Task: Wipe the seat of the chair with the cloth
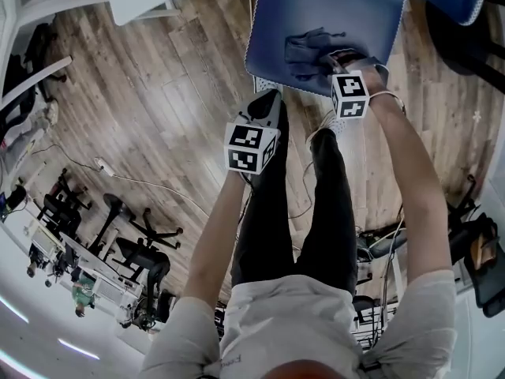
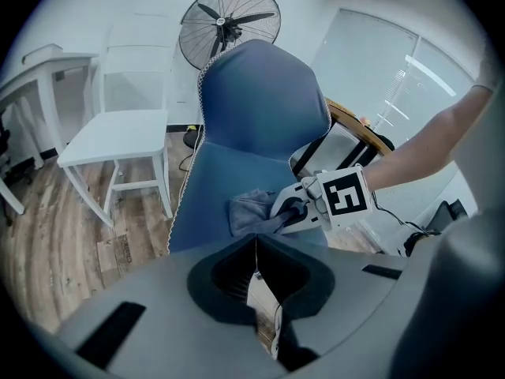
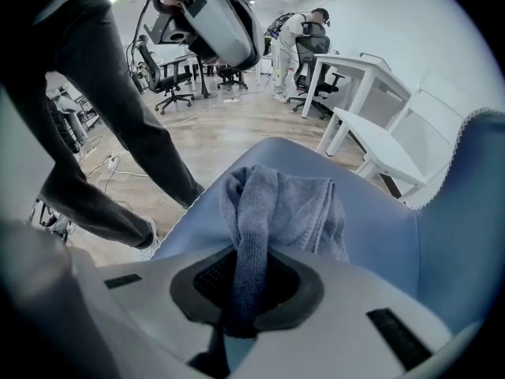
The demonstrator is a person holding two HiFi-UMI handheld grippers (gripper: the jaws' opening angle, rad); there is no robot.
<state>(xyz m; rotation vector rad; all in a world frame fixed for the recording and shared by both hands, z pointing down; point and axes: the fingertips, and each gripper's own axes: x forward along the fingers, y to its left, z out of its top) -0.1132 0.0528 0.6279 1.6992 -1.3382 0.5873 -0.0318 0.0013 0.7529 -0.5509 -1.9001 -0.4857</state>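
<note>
Bright, even light; heavy fisheye distortion.

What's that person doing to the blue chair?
A person holds a gripper in each hand. The right gripper is clamped on a crumpled grey-blue cloth, which lies on the blue padded chair seat, ready for wiping. The left gripper is shut, empty, and held short of the chair.

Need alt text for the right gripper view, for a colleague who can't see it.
The right gripper is shut on a grey cloth, bunched on the blue chair seat. A white chair and wood floor lie beyond.
</note>
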